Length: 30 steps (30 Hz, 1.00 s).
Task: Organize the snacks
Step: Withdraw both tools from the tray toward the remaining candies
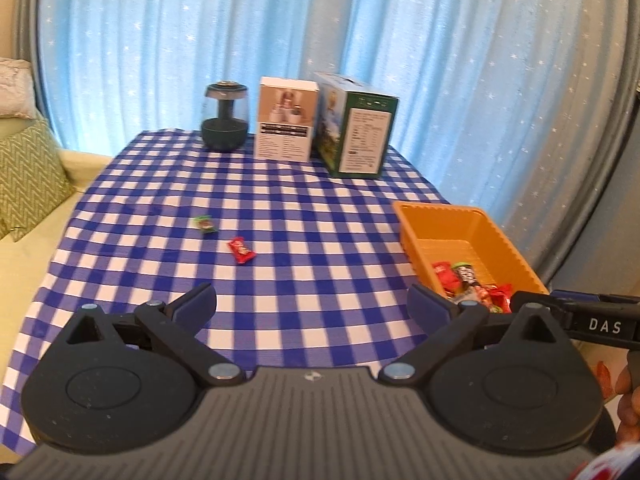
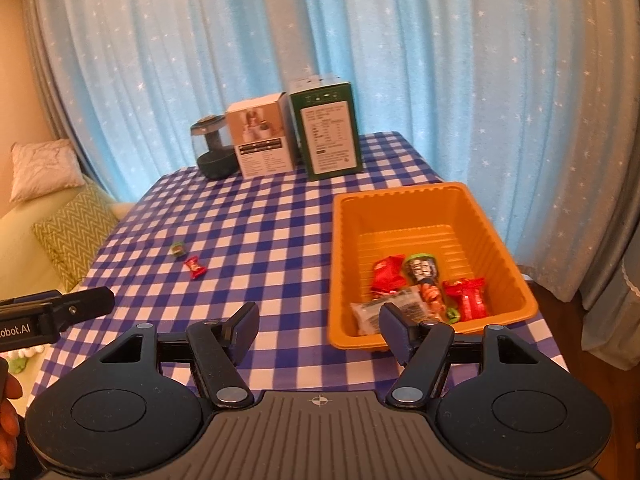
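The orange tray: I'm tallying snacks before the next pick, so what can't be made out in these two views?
- Orange tray, left wrist view: its near end and part of the snack pile sit behind the left gripper finger.
- Right wrist view: the right gripper finger covers the white packet; overlapping wrappers defy counting.
- Green candy and red candy: printing too small to read.

"DAS" on right tool (image 1: 600,326)

Cloth (image 1: 304,216) mid-table lies open (boxes (image 1: 286,120) behind).
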### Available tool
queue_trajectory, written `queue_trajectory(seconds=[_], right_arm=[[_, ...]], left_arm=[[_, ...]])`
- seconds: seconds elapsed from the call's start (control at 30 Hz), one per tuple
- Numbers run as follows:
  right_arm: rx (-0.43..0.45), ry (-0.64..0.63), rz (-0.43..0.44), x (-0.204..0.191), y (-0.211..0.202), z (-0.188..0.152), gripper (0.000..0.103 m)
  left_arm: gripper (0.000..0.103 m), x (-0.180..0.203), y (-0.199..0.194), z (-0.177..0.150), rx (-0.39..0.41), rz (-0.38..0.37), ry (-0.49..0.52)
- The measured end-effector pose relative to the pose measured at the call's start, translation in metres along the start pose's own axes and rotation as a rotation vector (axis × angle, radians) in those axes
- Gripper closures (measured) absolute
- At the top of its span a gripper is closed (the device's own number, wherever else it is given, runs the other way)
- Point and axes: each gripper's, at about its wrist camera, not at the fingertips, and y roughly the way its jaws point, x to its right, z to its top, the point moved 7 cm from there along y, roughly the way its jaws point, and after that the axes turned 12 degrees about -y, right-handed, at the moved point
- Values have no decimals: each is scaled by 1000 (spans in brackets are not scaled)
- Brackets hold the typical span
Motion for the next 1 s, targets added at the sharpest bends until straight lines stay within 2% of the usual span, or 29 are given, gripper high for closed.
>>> queue_trajectory(seconds=[0.5, 0.77, 1.0], right_arm=[[-4, -99, 55, -48, 25, 17, 36], [-8, -172, 75, -73, 46, 26, 36], [-23, -194, 104, -88, 72, 32, 36]], left_arm=[[2, -50, -5, 17, 39, 65, -58], [2, -65, -1, 30, 103, 123, -18], [2, -79, 12, 42, 126, 133, -10]])
